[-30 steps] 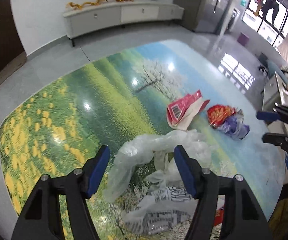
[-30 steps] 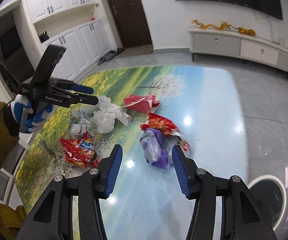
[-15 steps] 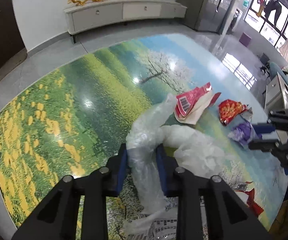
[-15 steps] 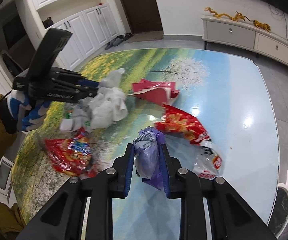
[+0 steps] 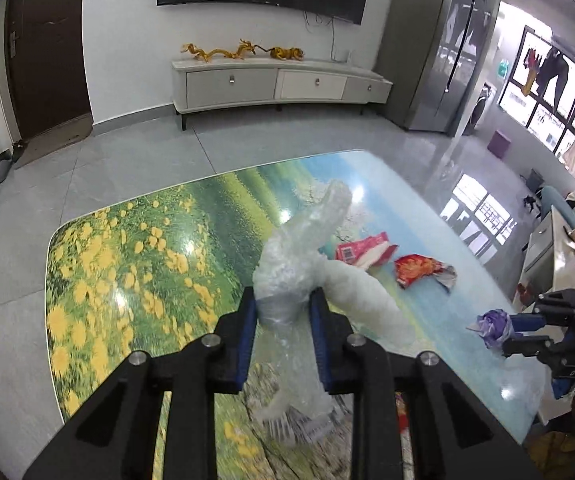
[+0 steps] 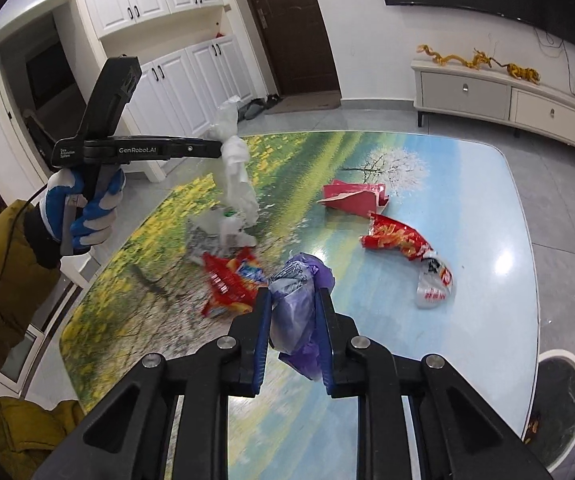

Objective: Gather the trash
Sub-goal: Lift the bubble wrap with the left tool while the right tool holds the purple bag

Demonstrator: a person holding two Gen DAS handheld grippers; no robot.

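My left gripper [image 5: 281, 300] is shut on a clear plastic bag [image 5: 299, 256] and holds it lifted above the table; from the right wrist view [image 6: 221, 148] the bag [image 6: 235, 176] hangs down from it. My right gripper [image 6: 293, 296] is shut on a crumpled purple bag [image 6: 297, 304], raised off the table; it also shows in the left wrist view [image 5: 493, 326]. On the table lie a red carton [image 6: 353, 198], an orange-red snack bag [image 6: 401, 240], a red snack wrapper [image 6: 231, 280] and a printed plastic bag [image 6: 219, 232].
The table [image 6: 427, 360] has a printed landscape top with a rounded edge. A round dark bin [image 6: 559, 396] stands on the floor at its right. A white TV cabinet [image 5: 279, 84] lines the far wall. A white side table [image 5: 547, 256] stands at the right.
Both grippers have lifted with their bags from the table. The clear bag now hangs free above the other trash, and the purple bag is off the surface.
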